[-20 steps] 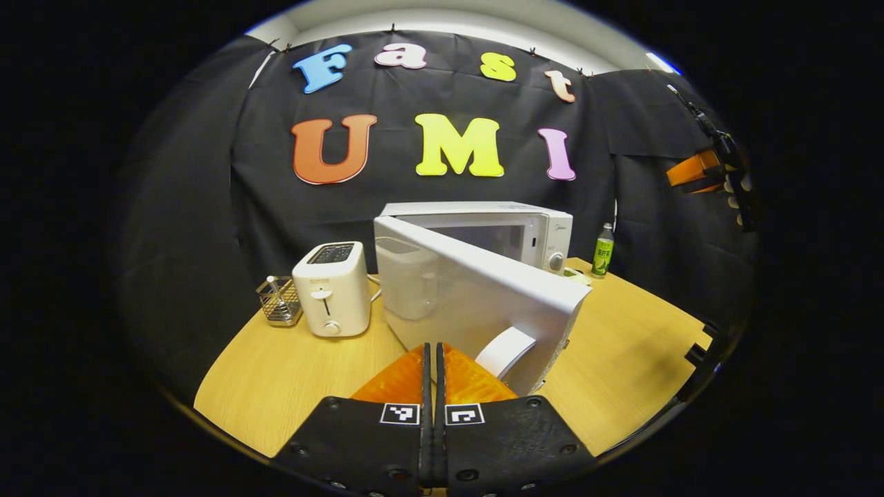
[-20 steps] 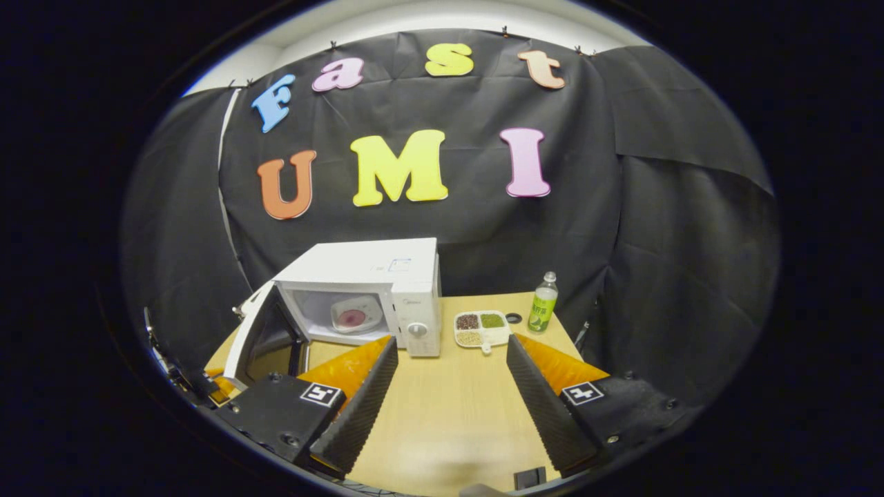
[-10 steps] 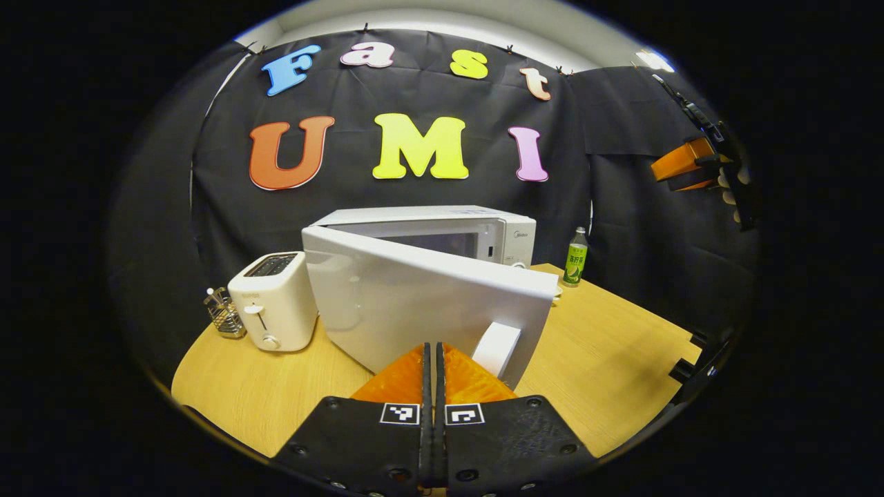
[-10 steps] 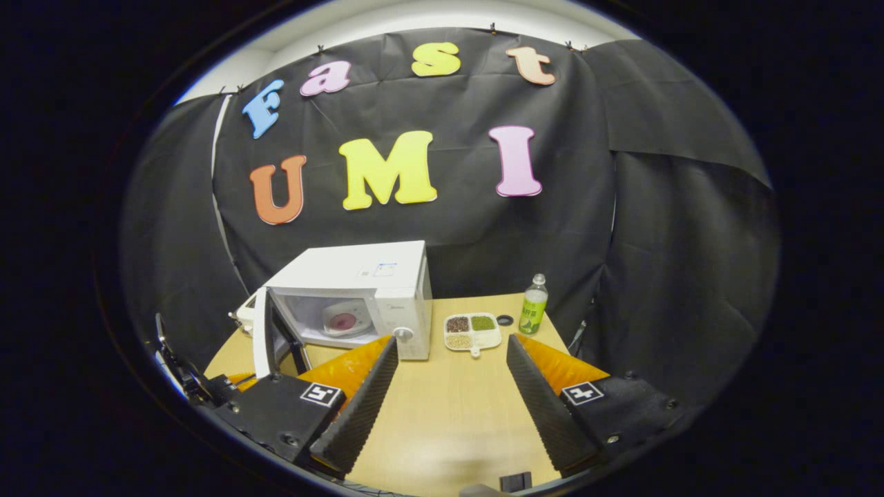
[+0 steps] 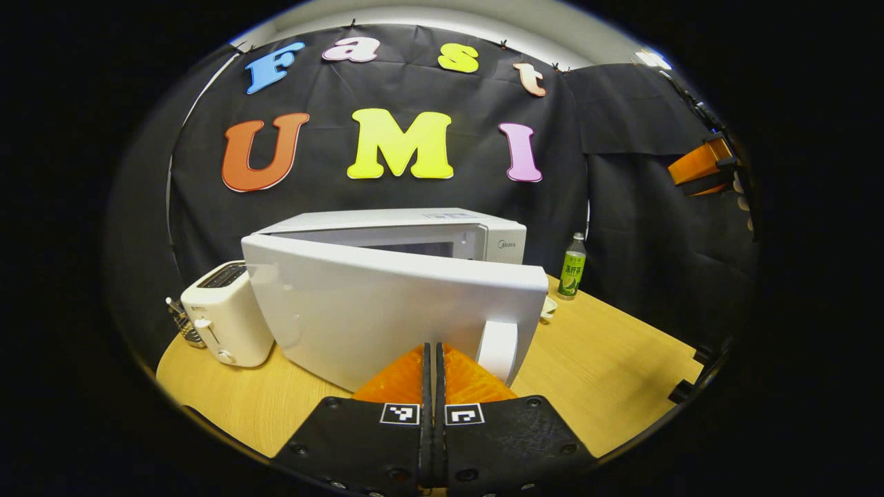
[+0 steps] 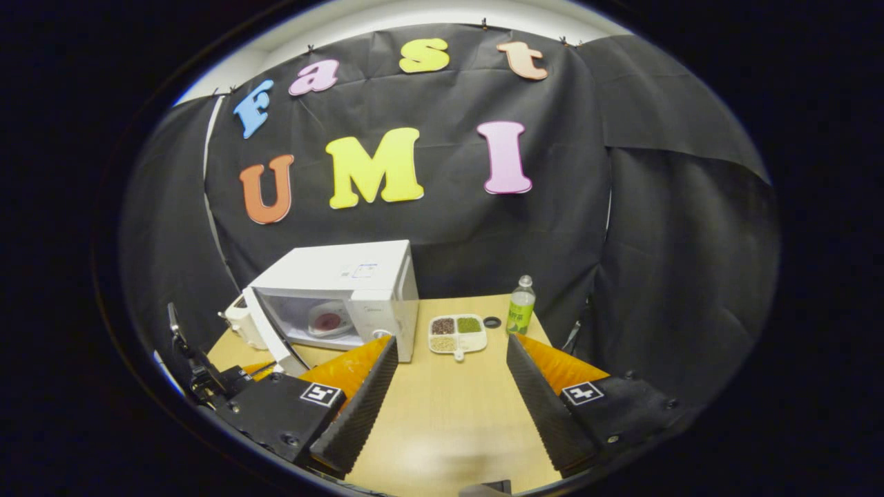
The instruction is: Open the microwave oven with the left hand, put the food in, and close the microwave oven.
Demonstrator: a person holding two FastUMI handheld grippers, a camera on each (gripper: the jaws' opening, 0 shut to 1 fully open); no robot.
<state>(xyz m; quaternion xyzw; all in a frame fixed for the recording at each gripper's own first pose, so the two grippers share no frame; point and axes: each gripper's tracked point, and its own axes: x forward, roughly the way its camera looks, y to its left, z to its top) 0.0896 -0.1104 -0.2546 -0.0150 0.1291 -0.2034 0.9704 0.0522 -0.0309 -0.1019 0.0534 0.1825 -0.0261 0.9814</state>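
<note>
1. The microwave oven point(image 6: 345, 297) stands on the surface point(image 6: 442, 414) at about 10 o'clock from the right tongs point(image 6: 449, 386) in the right gripper view. Its door point(image 5: 394, 310) is partly open, swung to a narrow angle from the body.

2. The food, a dish with something reddish point(image 6: 326, 321), already lies inside the cavity, seen through the gap in the right gripper view. So opening and loading look done; I judge that closing is the step in hand.

3. The left tongs point(image 5: 433, 362) are pressed together with nothing between them. In the left gripper view their tips sit against the outer face of the door, just beside the white handle point(image 5: 496, 348), which stands at about 1 o'clock from them. That fits a push on the panel, though contact itself cannot be confirmed.

4. The right tongs are spread wide and empty, held well back above the surface, apart from everything.

5. A divided tray of grains point(image 6: 457, 333) and a green bottle point(image 6: 520, 307) stand to the right of the oven, at roughly 12 and 1 o'clock from the right tongs. A toaster point(image 5: 224, 314) stands at 9 o'clock from the door in the left gripper view.

6. Left to do: swing the door fully home until it latches, then draw the left tongs away.
</note>
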